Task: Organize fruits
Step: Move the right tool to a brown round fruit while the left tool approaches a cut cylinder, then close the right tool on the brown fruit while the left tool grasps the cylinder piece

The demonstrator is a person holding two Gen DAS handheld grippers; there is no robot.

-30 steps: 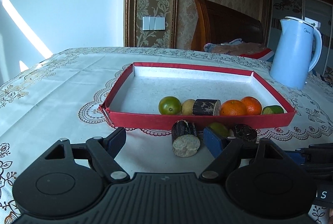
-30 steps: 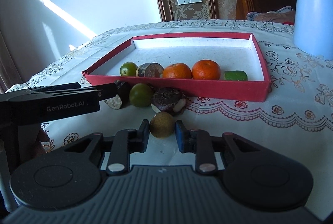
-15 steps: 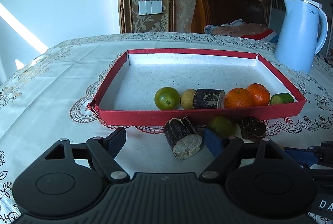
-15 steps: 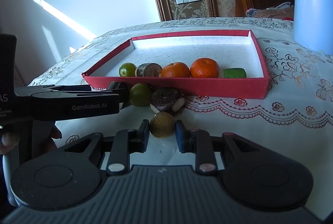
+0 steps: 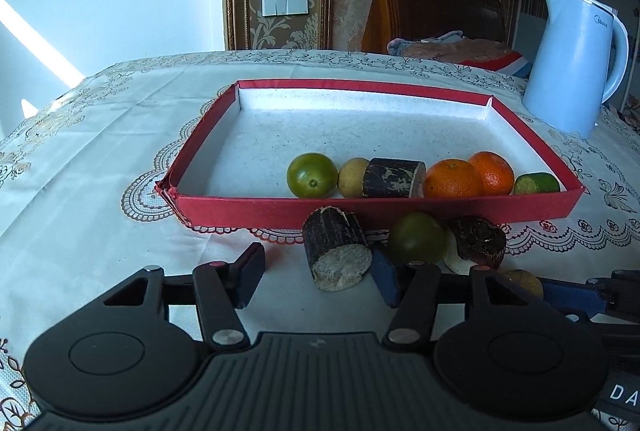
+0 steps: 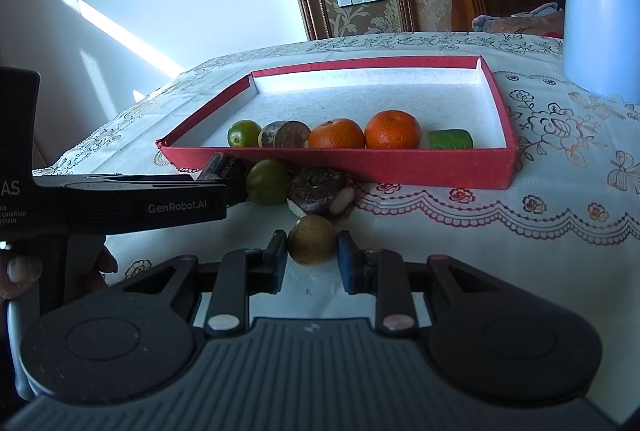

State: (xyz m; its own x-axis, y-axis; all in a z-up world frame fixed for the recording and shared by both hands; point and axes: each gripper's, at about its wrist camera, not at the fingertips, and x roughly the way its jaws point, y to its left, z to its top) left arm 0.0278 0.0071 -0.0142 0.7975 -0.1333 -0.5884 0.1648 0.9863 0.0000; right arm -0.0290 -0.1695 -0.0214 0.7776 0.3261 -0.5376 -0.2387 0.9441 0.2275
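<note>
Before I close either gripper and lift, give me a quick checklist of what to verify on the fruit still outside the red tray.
1. Left gripper open around the sugarcane piece: ok, the piece sits between the fingers, nearer the right one.
2. Right gripper open around the small brown fruit: ok, centered.
3. Pads touching that fruit: cannot tell, small gaps seem to show.
4. Neighbours clear of the left grasp: not ok, the green fruit sits right behind the right finger.
5. Landing room in the red tray: ok, its back half is bare.
6. Grippers clear of each other: cannot tell, they are close.
</note>
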